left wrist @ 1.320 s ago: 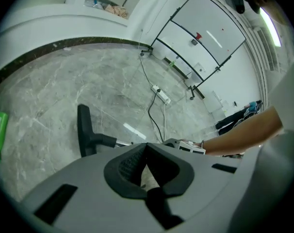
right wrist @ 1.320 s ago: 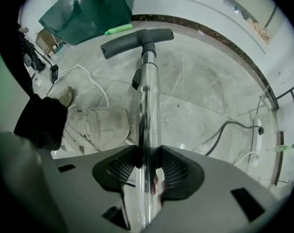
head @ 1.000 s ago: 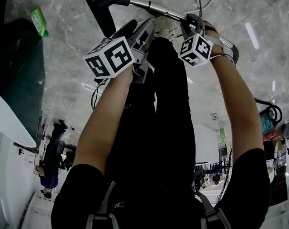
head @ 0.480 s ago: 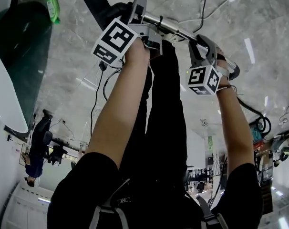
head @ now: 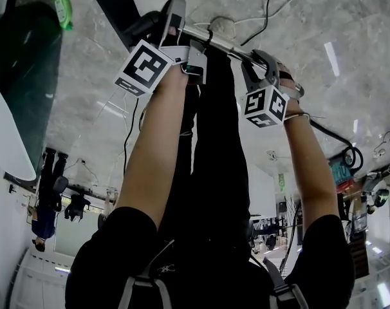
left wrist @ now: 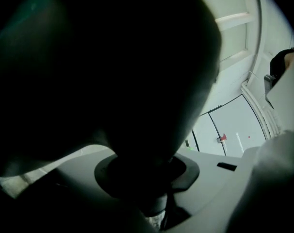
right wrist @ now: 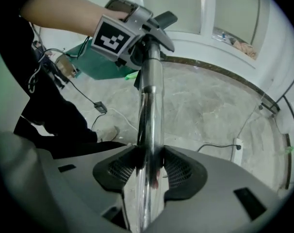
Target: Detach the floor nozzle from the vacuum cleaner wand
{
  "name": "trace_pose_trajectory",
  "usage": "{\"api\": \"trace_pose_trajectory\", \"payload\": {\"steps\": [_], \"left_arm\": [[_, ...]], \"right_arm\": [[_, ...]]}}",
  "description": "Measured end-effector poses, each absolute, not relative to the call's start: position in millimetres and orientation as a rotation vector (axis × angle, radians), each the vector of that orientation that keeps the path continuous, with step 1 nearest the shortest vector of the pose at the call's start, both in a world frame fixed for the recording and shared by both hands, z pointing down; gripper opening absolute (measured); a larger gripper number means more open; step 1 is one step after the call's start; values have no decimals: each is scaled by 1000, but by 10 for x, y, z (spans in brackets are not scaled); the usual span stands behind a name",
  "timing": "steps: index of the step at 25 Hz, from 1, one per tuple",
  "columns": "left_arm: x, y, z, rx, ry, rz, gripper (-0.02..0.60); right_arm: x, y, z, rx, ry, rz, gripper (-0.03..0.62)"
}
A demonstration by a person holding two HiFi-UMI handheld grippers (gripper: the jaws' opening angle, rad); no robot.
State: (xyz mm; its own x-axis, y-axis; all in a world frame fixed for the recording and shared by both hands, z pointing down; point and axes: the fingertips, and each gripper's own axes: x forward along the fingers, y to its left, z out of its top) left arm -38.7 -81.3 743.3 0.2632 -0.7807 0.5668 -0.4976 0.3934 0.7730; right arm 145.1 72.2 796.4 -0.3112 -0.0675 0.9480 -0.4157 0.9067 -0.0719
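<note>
Right jaws: right gripper [right wrist: 148, 174] closed on the wand [right wrist: 151, 96], the shiny tube pinched between both pads.
Left jaws: left gripper [left wrist: 147, 178] has just been closing; a dark, bulky part fills the gap and sits against the pads. The head view shows it to be the black neck [head: 147, 24] of the floor nozzle [head: 114, 2].
Spacing of grippers: left gripper [head: 172, 28] at the nozzle end of the wand [head: 227, 44], right gripper [head: 262, 66] further along the tube, well apart.
Floor nozzle: on the wand's end, past the left gripper, raised off the floor.
In the way: the person's legs in black trousers [head: 221, 140] directly below the wand; one pale shoe [right wrist: 106, 132] beside the tube.
Nearby: thin cables [head: 269, 11] trailing over the floor, a white power strip [right wrist: 236, 144], a green packet [head: 63, 10], a dark green panel [head: 21, 76].
Surface: grey marbled floor [right wrist: 210, 110], glossy, with strip lights reflected in it.
Room: white wall with windows [right wrist: 186, 8] curving round the far edge.
</note>
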Motion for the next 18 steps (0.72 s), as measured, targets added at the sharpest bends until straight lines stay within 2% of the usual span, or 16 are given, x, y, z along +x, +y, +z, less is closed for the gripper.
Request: {"api": "trace_pose_trajectory", "payload": {"steps": [6,13,15,18], "left_arm": [[-575,-665,7420,1220,-1405,-305,120],[-334,-623,7076,1351,-1320,-304,120],[-349,-607,7029,1362,-1325,-295,120],[-378,-631,6994,1370,-1330,-301,120]], "right_arm": [[1136,816,8013,91,-1933,342,173],[449,780,7750,-33,-2097,605,168],[432,784,7722,-23,-2084,615,93],[402,808,7732,-32,-2074,639,78]]}}
